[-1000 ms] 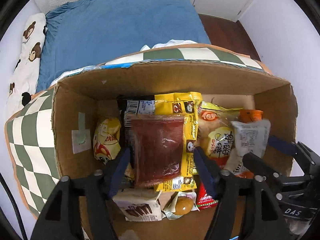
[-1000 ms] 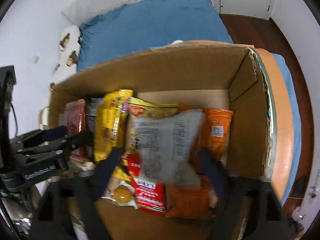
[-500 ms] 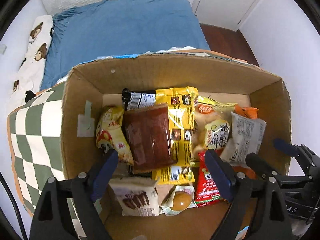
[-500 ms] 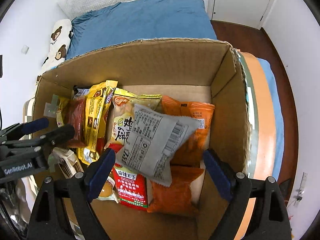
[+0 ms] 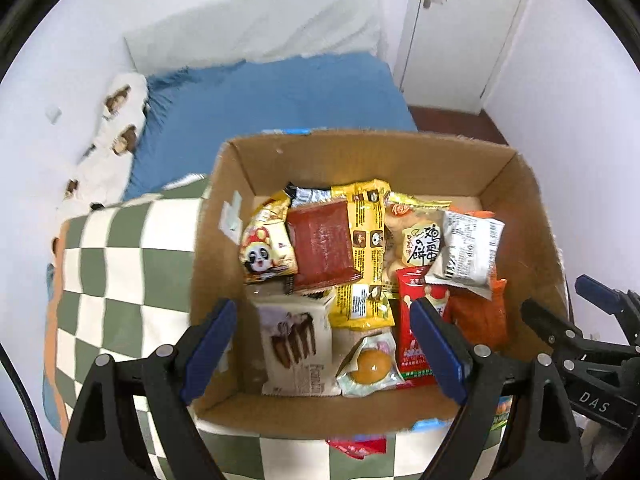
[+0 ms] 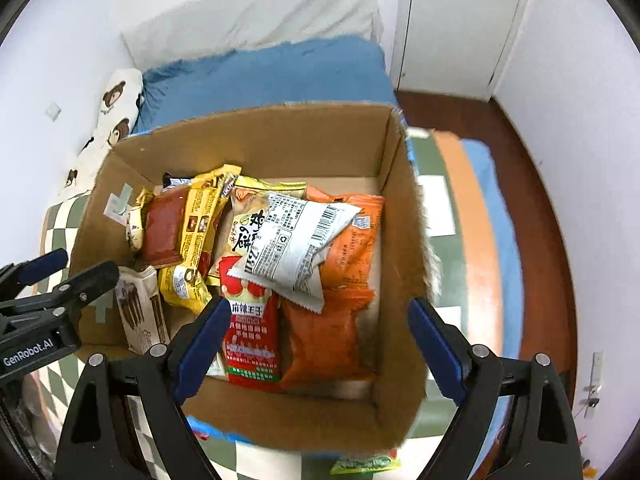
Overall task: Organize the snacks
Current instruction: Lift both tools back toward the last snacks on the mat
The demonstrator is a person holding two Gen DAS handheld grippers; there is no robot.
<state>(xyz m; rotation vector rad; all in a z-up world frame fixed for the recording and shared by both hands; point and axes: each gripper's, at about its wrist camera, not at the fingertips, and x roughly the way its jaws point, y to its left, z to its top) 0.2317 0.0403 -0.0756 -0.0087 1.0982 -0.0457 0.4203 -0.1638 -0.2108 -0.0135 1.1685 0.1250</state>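
Note:
An open cardboard box (image 5: 224, 216) (image 6: 400, 240) sits on a green-and-white checked cloth and holds several snack packets. Among them are a dark red packet (image 5: 322, 242) on a yellow one (image 5: 366, 248), a panda packet (image 5: 266, 250), a white wafer packet (image 5: 296, 346), a grey-white packet (image 6: 296, 246) and orange packets (image 6: 332, 340). My left gripper (image 5: 324, 348) is open and empty above the box's near left part. My right gripper (image 6: 314, 344) is open and empty above the near right part. Each gripper also shows in the other's view.
The checked cloth (image 5: 120, 264) lies over a low surface beside a blue bed (image 5: 264, 100) with a bear-print pillow (image 6: 112, 120). A white door (image 5: 460, 28) and dark wood floor (image 6: 532, 208) are at the right. A green packet (image 6: 364, 462) lies outside the box's near edge.
Both grippers have pulled back and up from the box. The dark red packet and the grey-white packet, earlier between the fingers, now lie in the box.

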